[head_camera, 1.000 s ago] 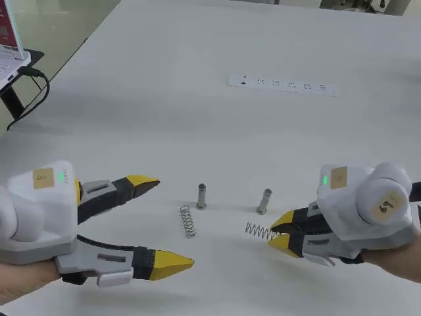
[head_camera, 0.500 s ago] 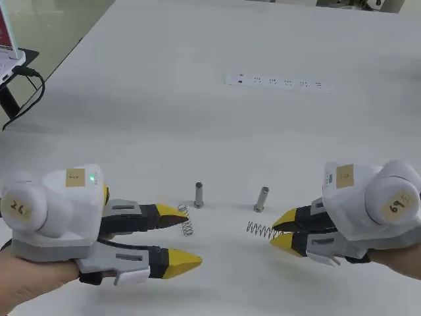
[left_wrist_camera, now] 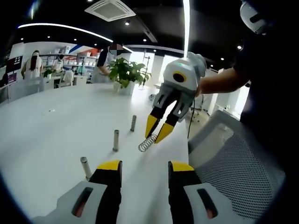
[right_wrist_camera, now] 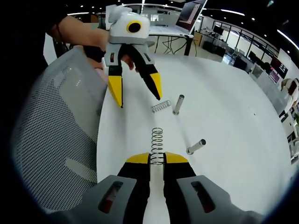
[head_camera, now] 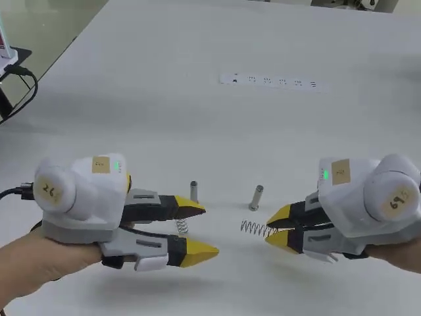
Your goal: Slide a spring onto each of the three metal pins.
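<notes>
Advancing left gripper [head_camera: 210, 230], jaws spread, toward loose spring [head_camera: 181, 227] on table [head_camera: 197, 131]; gripping second spring [head_camera: 253, 228] in clenched right gripper [head_camera: 273, 227] near pins [head_camera: 256, 196].

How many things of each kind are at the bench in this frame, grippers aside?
Metal pins: 3
Springs: 2
Power strip: 1
Total: 6

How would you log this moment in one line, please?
right gripper: shut on spring | left gripper: open near second spring | pins: bare
</notes>
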A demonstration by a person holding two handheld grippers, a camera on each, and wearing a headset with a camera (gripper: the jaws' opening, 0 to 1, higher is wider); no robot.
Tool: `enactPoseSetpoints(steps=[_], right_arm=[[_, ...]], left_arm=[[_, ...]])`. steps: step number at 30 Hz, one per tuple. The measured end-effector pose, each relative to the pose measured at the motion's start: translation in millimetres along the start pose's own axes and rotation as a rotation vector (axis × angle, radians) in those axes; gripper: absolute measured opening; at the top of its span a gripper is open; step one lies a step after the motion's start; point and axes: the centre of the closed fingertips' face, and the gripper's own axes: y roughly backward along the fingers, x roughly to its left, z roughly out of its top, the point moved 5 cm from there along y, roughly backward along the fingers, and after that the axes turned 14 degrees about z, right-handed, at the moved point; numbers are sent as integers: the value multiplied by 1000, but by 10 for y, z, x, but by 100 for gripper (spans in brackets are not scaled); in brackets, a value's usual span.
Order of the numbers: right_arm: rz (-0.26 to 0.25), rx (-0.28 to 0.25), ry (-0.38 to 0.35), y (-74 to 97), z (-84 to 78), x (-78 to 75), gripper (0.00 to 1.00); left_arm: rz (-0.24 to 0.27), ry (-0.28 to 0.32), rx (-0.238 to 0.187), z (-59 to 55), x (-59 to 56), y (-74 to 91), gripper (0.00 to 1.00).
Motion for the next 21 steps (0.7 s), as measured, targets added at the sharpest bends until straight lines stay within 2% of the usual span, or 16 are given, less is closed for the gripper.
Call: enactPoseSetpoints(steps=[4, 9, 21], right_arm=[[-1, 4, 6, 7, 12, -6, 7], [5, 3, 14, 12, 34, -2, 7], [33, -32, 63, 32, 132, 58, 6]], left_arm=[[-8, -2, -15, 36, -4, -53, 34], [-21, -17, -12, 39, -20, -105, 33], [-63, -23, -37, 124, -59, -211, 28]])
